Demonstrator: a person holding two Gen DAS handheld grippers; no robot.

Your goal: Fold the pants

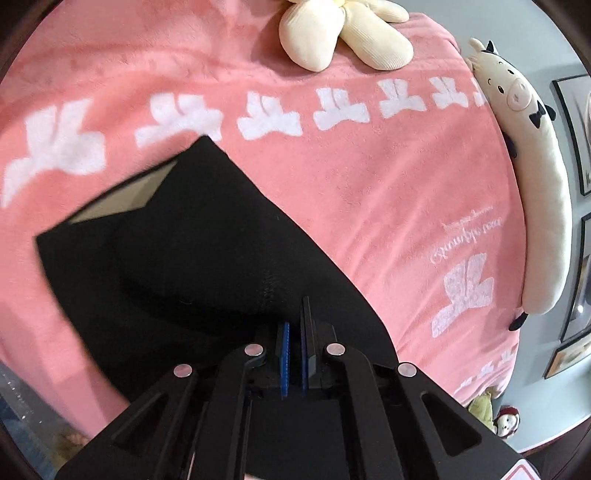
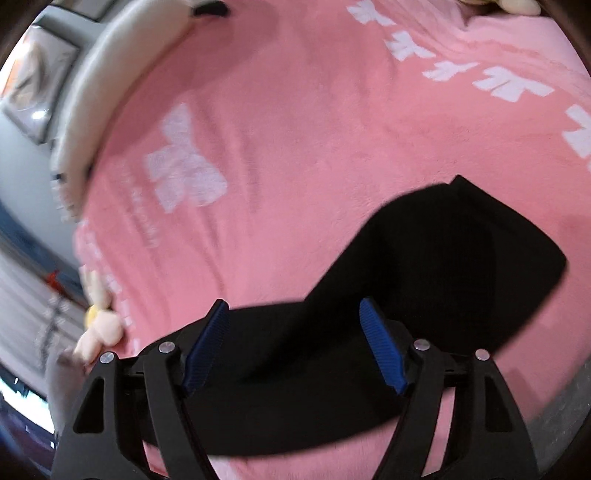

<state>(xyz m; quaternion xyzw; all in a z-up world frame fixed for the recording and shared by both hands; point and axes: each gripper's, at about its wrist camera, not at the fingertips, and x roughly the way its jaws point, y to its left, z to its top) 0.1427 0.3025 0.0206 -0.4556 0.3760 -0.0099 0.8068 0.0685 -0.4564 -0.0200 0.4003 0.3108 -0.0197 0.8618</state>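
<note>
Left gripper [image 1: 294,325]: blue pads drawn nearly together, only a thin slit between them. Black cloth rises right up to the tips; whether a fold is pinched in the slit cannot be told, since cloth and gripper body are both black.
Pants [image 1: 207,258]: black, lying on the bed, spread toward the left and upper left of the left wrist view. A pale lining [image 1: 129,194] shows at the far upper-left edge where the fabric opens.
Bed [image 1: 369,177]: covered by a pink fleece blanket with a row of white bow motifs and some white lettering at right.
Cream plush toy [image 1: 343,29]: at the far edge of the blanket, top centre.
Cow plush pillow [image 1: 532,177]: long and white, lying along the right edge of the bed.
Framed pictures [image 1: 576,133]: on the wall beyond the cow pillow.
Right gripper [image 2: 293,317]: held wide, blue pads well apart, nothing between them. It hangs over the pants; contact cannot be told.
Pants, right wrist view [image 2: 424,280]: a black mass running from under the gripper up to the right, on the pink blanket. View blurred.
</note>
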